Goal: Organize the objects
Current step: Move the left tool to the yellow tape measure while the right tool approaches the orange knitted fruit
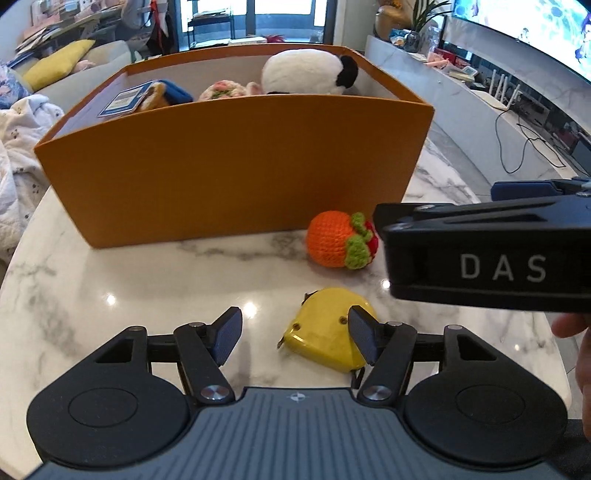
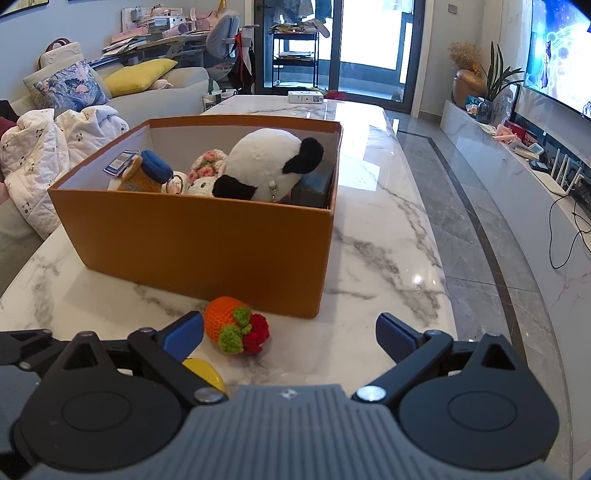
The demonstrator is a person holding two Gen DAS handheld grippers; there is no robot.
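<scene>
We're looking at a bright, daylit room, light pouring through the glass doors at top centre. Small glare spots dot the marble table. Fisheye bending curves the frame edges, and the television at upper right blows out.

White marble tabletop with grey veins, grey tiled floor, pale sofa with yellow cushion and white quilt, glass balcony doors letting in daylight, large wall screen above a low white console, cluttered desk behind.
</scene>
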